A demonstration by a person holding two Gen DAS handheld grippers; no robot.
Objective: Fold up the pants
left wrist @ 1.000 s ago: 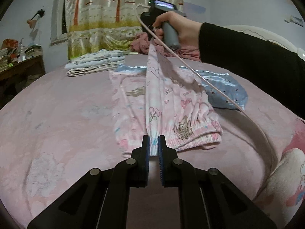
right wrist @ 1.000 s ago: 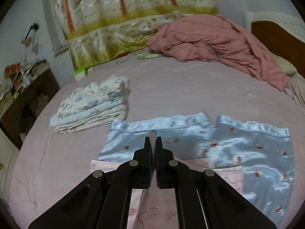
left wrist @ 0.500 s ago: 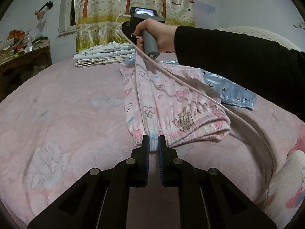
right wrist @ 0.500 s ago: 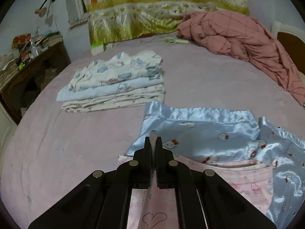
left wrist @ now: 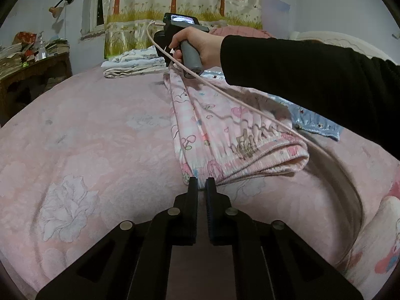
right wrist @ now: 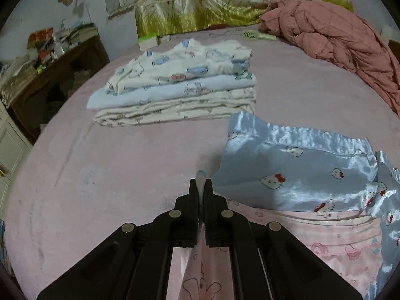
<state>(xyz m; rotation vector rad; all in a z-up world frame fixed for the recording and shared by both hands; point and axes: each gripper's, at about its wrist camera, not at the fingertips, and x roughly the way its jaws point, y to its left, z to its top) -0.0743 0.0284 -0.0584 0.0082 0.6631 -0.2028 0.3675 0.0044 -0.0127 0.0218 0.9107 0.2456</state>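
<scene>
The pink printed pants (left wrist: 225, 130) lie folded lengthwise on the pink bed, waistband toward me, on top of blue satin clothing. My left gripper (left wrist: 199, 183) is shut on the waistband corner of the pants. My right gripper (right wrist: 200, 185) is shut on the far leg end of the pants (right wrist: 200, 270), held just above the bed. In the left wrist view the right gripper body (left wrist: 182, 32) shows in a hand, with the pants stretched between the two grippers.
A stack of folded clothes (right wrist: 180, 85) lies ahead of the right gripper. Blue satin clothing (right wrist: 312, 172) lies to its right. A rumpled pink quilt (right wrist: 337, 30) lies at the back right. A dark wooden desk (right wrist: 50, 70) stands left of the bed. A cable (left wrist: 250, 110) crosses the pants.
Both grippers have carried the pants leftward across the bed, off the blue satin clothing and lower toward the bedspread. The stack of folded clothes is now nearer the right gripper.
</scene>
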